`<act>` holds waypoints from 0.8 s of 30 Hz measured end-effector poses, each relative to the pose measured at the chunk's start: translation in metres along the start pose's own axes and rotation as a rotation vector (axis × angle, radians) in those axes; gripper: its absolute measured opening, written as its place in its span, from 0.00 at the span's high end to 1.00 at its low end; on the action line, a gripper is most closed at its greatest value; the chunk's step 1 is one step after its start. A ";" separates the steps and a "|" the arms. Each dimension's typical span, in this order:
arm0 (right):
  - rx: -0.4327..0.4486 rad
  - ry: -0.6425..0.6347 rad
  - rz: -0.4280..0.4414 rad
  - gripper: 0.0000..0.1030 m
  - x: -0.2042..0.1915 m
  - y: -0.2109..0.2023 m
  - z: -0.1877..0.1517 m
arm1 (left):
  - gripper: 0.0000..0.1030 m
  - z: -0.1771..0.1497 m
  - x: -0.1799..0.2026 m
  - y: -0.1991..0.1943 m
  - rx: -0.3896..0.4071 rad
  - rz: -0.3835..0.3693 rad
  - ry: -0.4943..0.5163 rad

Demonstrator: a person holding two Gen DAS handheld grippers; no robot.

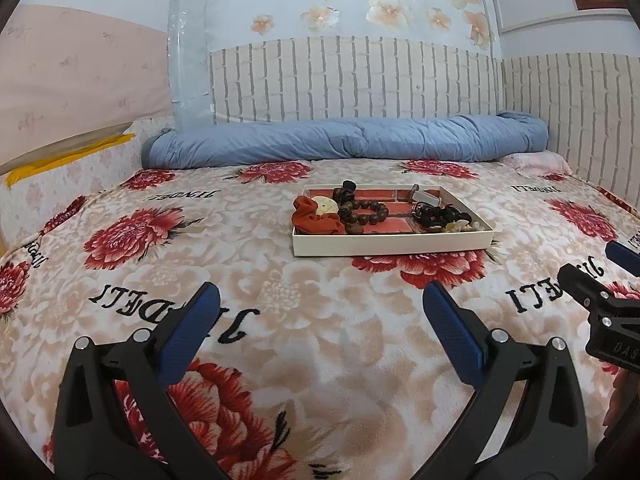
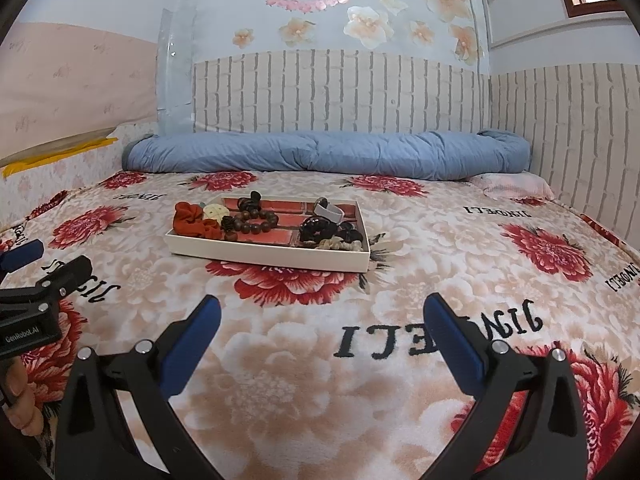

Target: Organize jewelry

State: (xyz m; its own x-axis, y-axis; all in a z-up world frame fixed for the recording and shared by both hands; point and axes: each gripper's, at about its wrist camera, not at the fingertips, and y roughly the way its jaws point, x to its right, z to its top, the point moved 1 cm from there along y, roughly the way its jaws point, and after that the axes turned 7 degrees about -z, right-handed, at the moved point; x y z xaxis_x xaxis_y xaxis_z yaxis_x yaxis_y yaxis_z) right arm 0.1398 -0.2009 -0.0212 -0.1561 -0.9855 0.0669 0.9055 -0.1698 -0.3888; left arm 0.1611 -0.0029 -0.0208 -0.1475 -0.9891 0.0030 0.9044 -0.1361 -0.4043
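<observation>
A shallow white tray [image 1: 392,243] with a red brick-print floor sits on the bed, also in the right wrist view [image 2: 264,255]. It holds a rust-red scrunchie [image 1: 316,219] [image 2: 194,221], a brown wooden bead bracelet [image 1: 366,213] [image 2: 256,222], black hair claws [image 1: 434,215] [image 2: 316,229], a grey band [image 2: 329,213] and pale scrunchies [image 2: 340,245]. My left gripper [image 1: 320,300] is open and empty, well short of the tray. My right gripper [image 2: 320,312] is open and empty, also short of the tray and to the right of the left one.
A floral plush blanket [image 1: 280,280] covers the bed. A rolled blue quilt [image 1: 344,140] lies along the brick-pattern back wall. A pink pillow [image 2: 516,184] lies at the back right. The right wall stands close by.
</observation>
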 end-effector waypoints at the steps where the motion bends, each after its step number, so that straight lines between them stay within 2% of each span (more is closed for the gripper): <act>1: 0.001 -0.001 -0.001 0.04 0.000 0.000 0.000 | 0.05 0.000 0.000 0.000 0.000 0.000 -0.001; 24: 0.001 0.000 0.001 0.04 0.005 -0.001 0.001 | 0.05 -0.001 -0.001 0.001 0.001 -0.001 0.002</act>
State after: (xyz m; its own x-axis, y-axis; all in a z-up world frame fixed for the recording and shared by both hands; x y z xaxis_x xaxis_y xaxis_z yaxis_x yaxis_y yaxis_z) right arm 0.1380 -0.2057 -0.0195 -0.1556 -0.9856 0.0666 0.9062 -0.1693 -0.3875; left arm 0.1623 -0.0018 -0.0221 -0.1490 -0.9888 0.0018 0.9047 -0.1371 -0.4034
